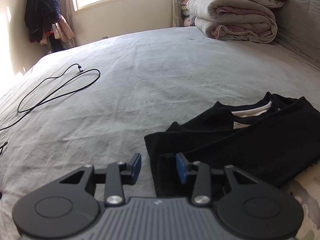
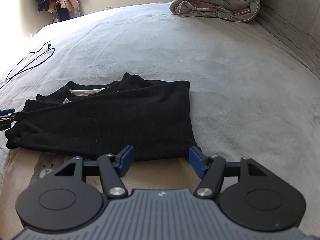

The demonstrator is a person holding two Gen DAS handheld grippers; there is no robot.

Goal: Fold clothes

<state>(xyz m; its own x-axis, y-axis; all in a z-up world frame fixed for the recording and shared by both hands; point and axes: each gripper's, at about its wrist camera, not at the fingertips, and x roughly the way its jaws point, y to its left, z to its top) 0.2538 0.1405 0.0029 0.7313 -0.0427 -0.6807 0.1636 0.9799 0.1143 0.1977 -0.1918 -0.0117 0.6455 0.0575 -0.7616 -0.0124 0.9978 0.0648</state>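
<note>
A black top [image 2: 120, 118] with a white inner collar lies partly folded on the grey bed [image 2: 230, 70], resting on a beige garment with a bear print [image 2: 46, 170]. My right gripper [image 2: 162, 162] stands open at the top's near hem, its blue pads apart on either side of that edge and not pressing it. In the left wrist view the black top [image 1: 250, 140] fills the right side. My left gripper [image 1: 159, 167] is open at its left end. A raised fold of black cloth stands between the pads, against the right pad [image 1: 181, 168]; the left pad is free.
A black cable [image 1: 60, 88] loops on the sheet at the left. A folded duvet with pillows [image 1: 236, 20] is stacked at the far right by the headboard. Dark and pink clothes [image 1: 44, 14] hang in the far left corner beside a window.
</note>
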